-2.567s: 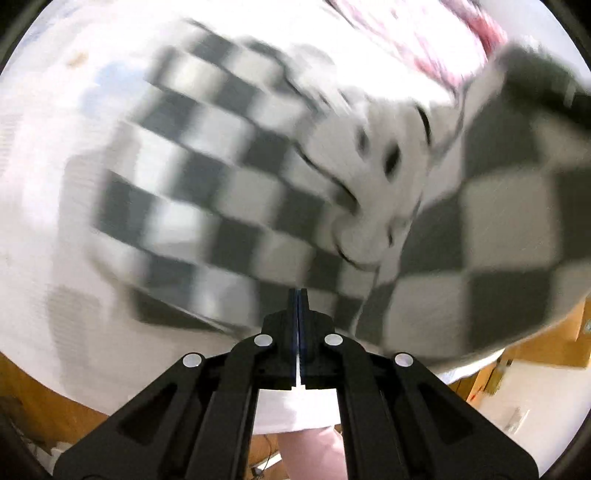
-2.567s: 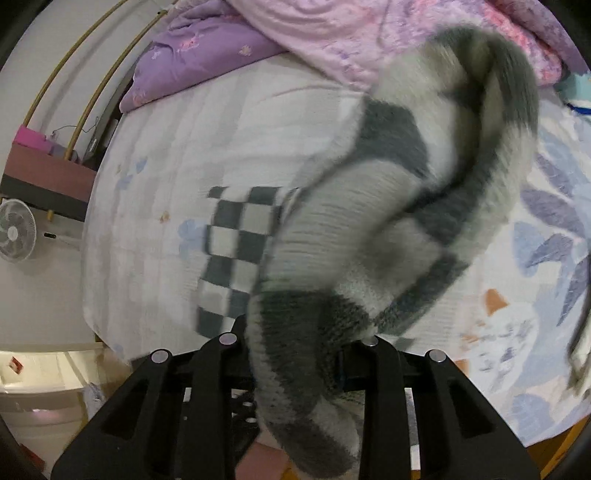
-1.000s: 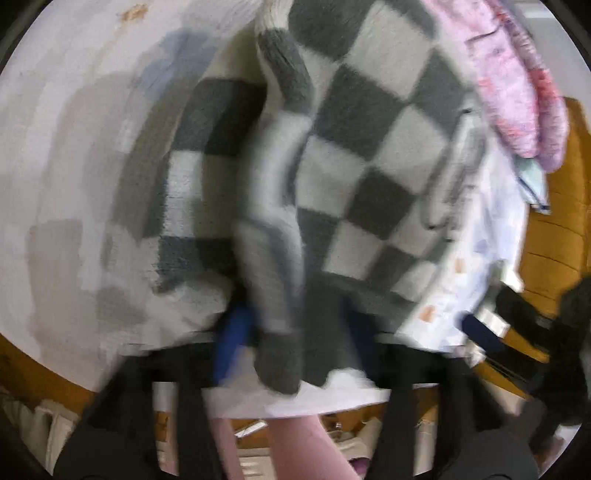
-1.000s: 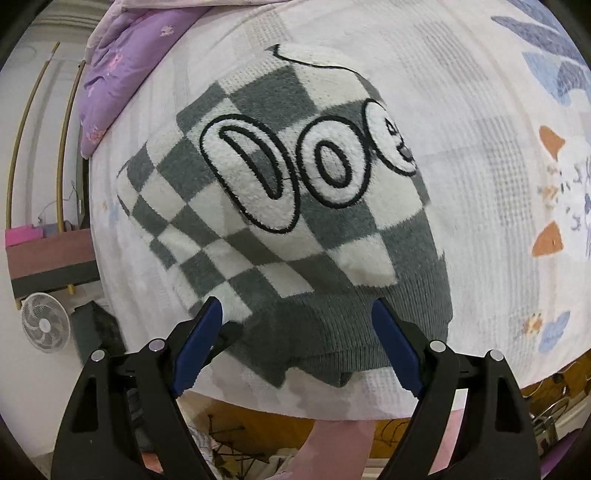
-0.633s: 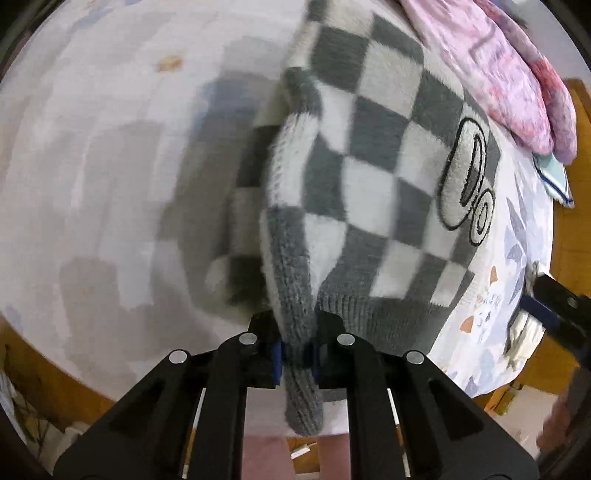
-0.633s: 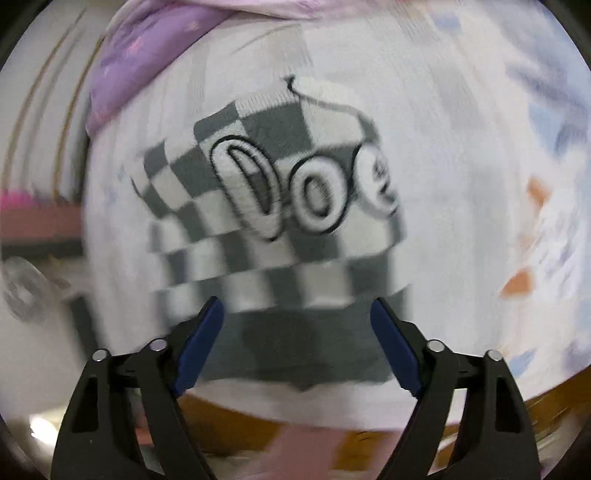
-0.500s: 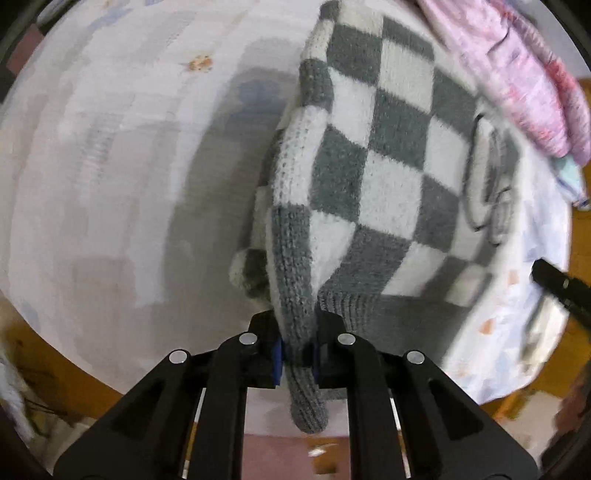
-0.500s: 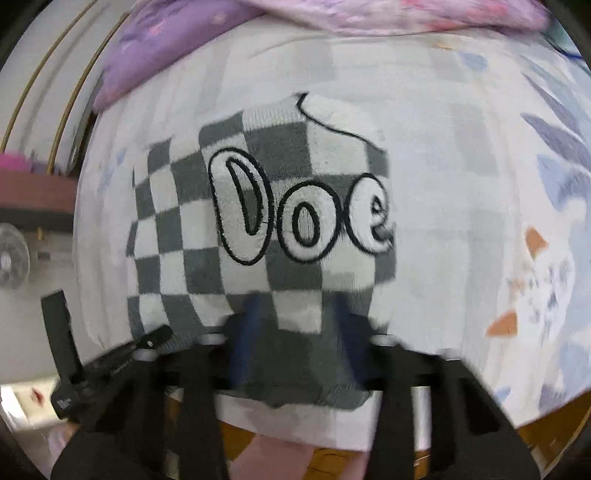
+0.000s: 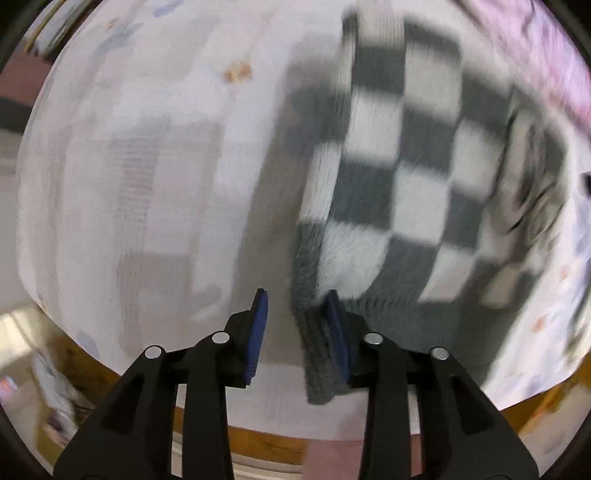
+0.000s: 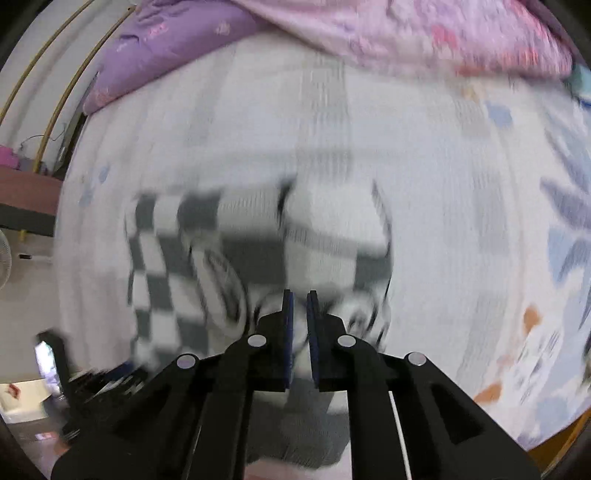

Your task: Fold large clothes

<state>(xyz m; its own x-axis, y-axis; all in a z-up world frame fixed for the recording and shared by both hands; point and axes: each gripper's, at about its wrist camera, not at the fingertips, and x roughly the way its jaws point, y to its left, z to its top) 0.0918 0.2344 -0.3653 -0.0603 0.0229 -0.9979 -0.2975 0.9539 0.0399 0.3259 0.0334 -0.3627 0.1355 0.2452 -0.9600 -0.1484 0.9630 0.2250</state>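
Observation:
A grey-and-white checked sweater (image 9: 388,184) with black-outlined letters lies folded on the white bed sheet (image 9: 147,166). My left gripper (image 9: 297,299) points straight down at the sweater's near left corner. Its jaws are opening. The grey ribbed cuff (image 9: 317,362) hangs between them against the right pad, and the left pad stands off it. In the right wrist view the sweater (image 10: 258,254) is blurred, with my right gripper (image 10: 298,295) above its near edge. Those jaws are closing to a narrow gap, and nothing shows between them.
A pink quilt (image 10: 369,29) and a purple pillow (image 10: 166,40) lie along the far side of the bed. The sheet (image 10: 443,184) runs bare to the right of the sweater. The bed's wooden edge (image 9: 258,446) is just under my left gripper. A fan (image 10: 3,262) stands at far left.
The left jaws, clamped on the grey cuff half a second ago, have parted. The right jaws have gone from wide apart to nearly together, and the right gripper has swept sideways over the sweater.

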